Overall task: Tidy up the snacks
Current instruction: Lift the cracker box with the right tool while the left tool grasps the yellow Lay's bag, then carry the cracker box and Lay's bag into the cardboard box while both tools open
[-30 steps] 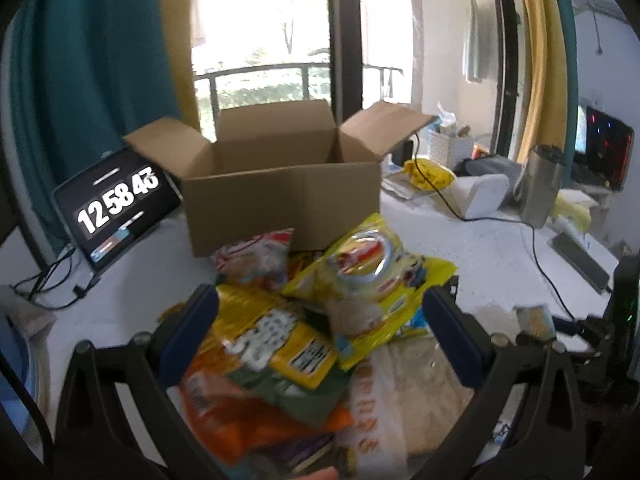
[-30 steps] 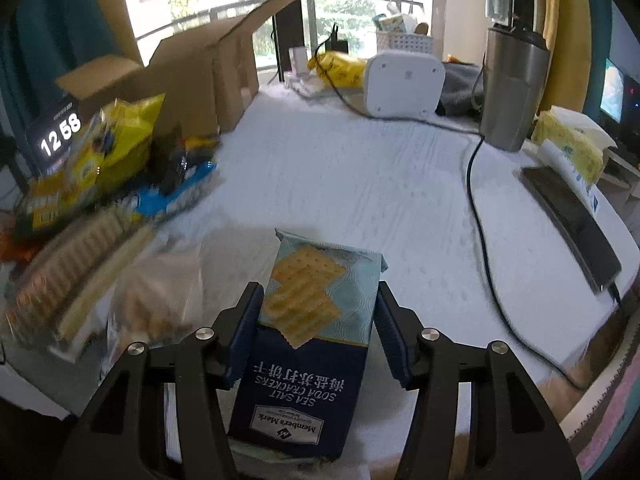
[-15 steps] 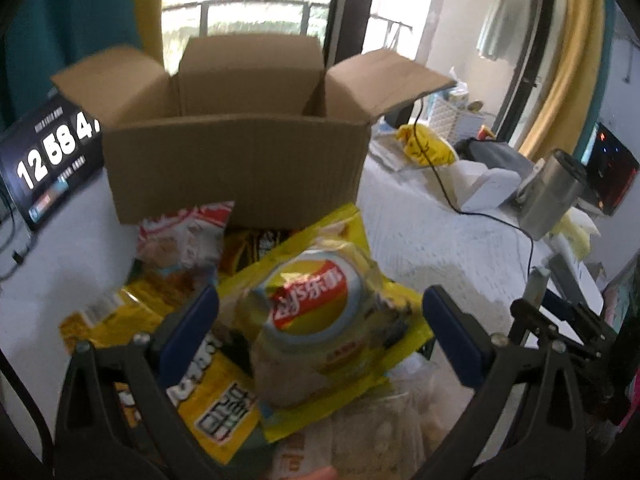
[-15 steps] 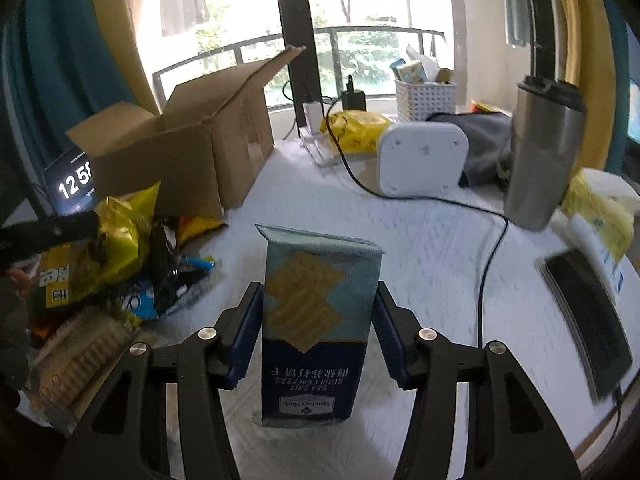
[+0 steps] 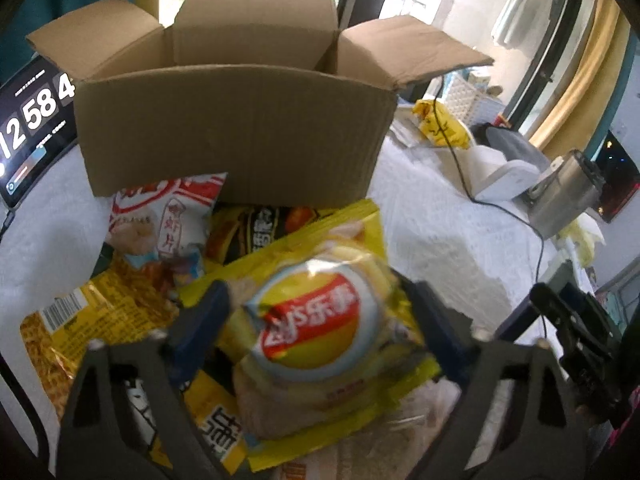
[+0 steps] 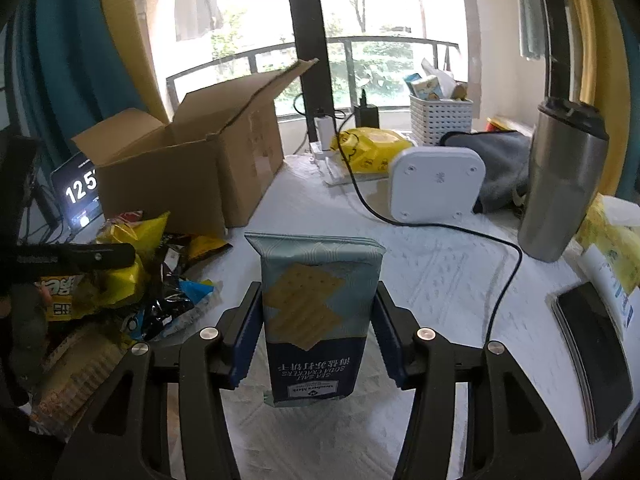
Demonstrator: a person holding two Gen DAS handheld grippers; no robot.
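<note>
Crackers point(image 6: 316, 312) stay pinched in the right claw point(image 6: 316, 320) for boxing; the left claw point(image 5: 320, 328), just narrowing, straddles the chips point(image 5: 320, 332) near the box point(image 5: 232, 136).

Background stuff on my feeds: a tablet point(image 6: 78, 196) showing a big clock sits at the left edge of the white table cover point(image 6: 420, 280), right beside the box. Further back there's a white gadget point(image 6: 438, 184) lying with its screw holes facing me, and a black cable point(image 6: 440, 232) snakes across the cover in front of it. A steel travel mug point(image 6: 564, 188) stands upright to its right, with a grey cloth point(image 6: 492, 152) bunched between them. Behind that I see a white lattice basket point(image 6: 440, 124) full of bits, plus a yellow plastic bag point(image 6: 372, 148). A dark phone point(image 6: 592, 352) lies flat at the right edge.
</note>
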